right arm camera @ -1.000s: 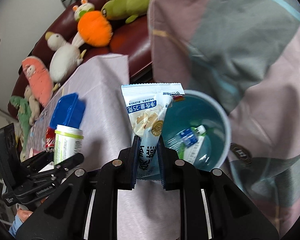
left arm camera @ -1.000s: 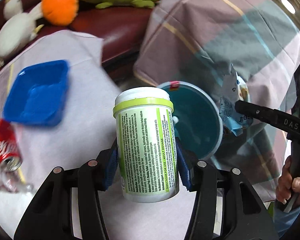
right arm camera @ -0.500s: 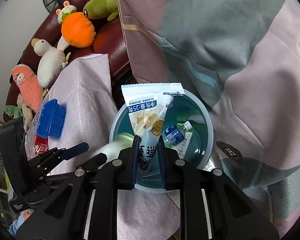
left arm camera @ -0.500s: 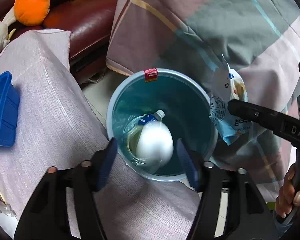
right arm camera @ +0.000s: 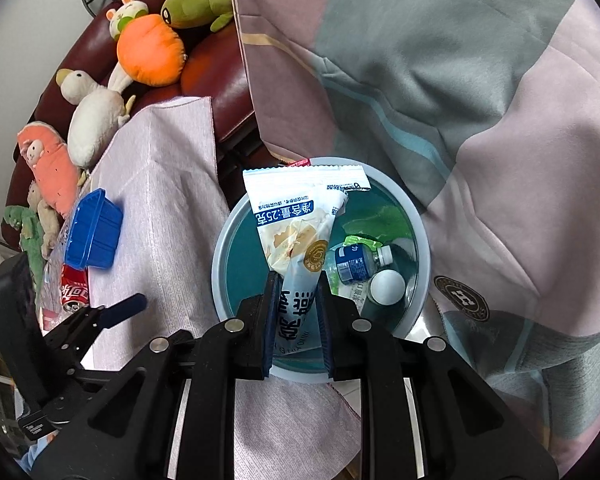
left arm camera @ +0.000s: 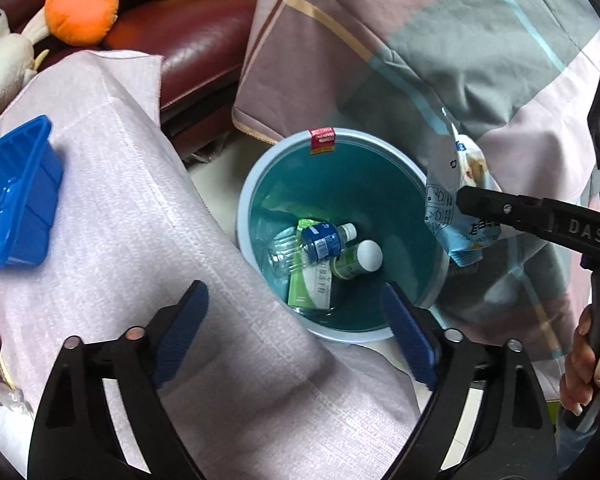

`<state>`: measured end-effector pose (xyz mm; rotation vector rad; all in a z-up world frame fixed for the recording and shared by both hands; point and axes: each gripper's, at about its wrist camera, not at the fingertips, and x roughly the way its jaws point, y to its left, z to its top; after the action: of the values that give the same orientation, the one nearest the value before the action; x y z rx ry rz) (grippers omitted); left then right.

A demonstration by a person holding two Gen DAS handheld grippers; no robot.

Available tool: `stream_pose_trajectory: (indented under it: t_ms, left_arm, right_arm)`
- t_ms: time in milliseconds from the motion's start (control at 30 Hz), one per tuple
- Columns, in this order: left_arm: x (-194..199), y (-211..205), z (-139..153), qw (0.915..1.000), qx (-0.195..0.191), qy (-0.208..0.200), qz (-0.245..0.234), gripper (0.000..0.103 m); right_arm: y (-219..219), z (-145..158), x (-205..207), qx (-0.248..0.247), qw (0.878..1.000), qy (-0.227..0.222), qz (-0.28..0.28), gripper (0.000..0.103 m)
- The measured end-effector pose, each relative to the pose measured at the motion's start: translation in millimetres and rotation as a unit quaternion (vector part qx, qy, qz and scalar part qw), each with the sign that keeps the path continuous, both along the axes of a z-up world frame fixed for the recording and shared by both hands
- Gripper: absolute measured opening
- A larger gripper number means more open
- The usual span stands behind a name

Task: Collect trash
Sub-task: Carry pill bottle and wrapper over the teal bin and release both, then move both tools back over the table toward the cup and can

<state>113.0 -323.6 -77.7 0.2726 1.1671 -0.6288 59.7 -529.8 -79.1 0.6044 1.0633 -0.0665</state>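
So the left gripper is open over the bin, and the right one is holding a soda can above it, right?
Not quite. The right gripper holds a snack packet, not a soda can, as the right wrist view shows. The left gripper is indeed open over the bin.

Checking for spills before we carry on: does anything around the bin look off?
Nothing spilled. The bottles lie inside the bin; the snack wrapper sits pinched in the right hand-held gripper above it.
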Motion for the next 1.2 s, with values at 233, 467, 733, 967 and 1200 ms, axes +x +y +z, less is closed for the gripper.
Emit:
stream_pose_trajectory:
  t_ms: [233, 467, 733, 967, 1200]
  left_arm:
    - [-2.2, 21.7, 9.5, 0.9996, -0.021, 0.001, 0.018, 0.093]
    - [1.6, 48.0, 14.1, 0.9987, -0.033, 0.002, 0.04, 0.093]
    - [-2.5, 78.4, 28.0, 0.997, -0.053, -0.002, 0.058, 0.093]
    - [-11.0, 116.0, 42.0, 0.9944, -0.068, -0.01, 0.081, 0.093]
    - [-21.3, 170.4, 58.1, 0.9889, -0.085, -0.024, 0.119, 0.095]
  right_arm:
    - [13.0, 1.3, 12.0, -0.002, 1.0, 0.006, 0.003, 0.046]
    - [25.5, 7.2, 17.6, -0.006, 1.0, 0.009, 0.002, 0.071]
    - [45.6, 20.8, 12.3, -0.019, 1.0, 0.02, 0.003, 0.075]
    - [74.9, 39.1, 5.6, -0.029, 0.999, 0.013, 0.019, 0.076]
    - [119.7, 62.8, 1.3, -0.045, 0.998, 0.0, 0.052, 0.076]
